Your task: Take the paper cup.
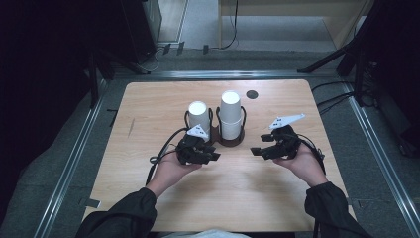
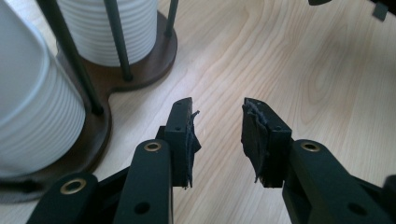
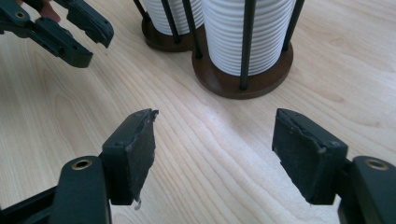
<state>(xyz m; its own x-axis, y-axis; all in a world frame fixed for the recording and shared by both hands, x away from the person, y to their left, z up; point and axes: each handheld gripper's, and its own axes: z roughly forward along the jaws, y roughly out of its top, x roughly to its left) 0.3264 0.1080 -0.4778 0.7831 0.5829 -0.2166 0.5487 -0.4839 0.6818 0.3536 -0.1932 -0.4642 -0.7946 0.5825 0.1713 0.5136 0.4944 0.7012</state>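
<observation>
on the wooden table [image 1: 148, 114] stands a dark brown cup holder [image 1: 231, 140] with two round bays joined at the base, each ringed by thin black upright rods. each bay carries a stack of white ribbed paper cups turned upside down: the left cup stack [image 1: 198, 117] is the shorter one, the right cup stack [image 1: 231, 115] rises higher beside it. the holder sits near the middle of the table, a little toward the far edge, and a small dark round spot [image 1: 252, 94] lies on the table top just beyond it to the right.

the left hand-held gripper [image 1: 212, 155] hovers low just in front of the shorter stack, close to the holder's base but apart from it. in the left gripper view its jaws stand a narrow gap apart with only bare table between them, and the holder's brown base and both ribbed stacks lie up and to the left of the jaws. its worn pads [image 2: 189, 140] touch nothing.

the right hand-held gripper [image 1: 256, 151] sits to the right of the holder, near it but clear of it, pointing left toward the other gripper. in the right gripper view its jaws are spread wide over bare wood, nothing held, with the holder and both stacks ahead and the left hand-held gripper at the upper left.

both hands come in from the near edge in dark sleeves [image 1: 126, 210], with cables trailing from each gripper.
</observation>
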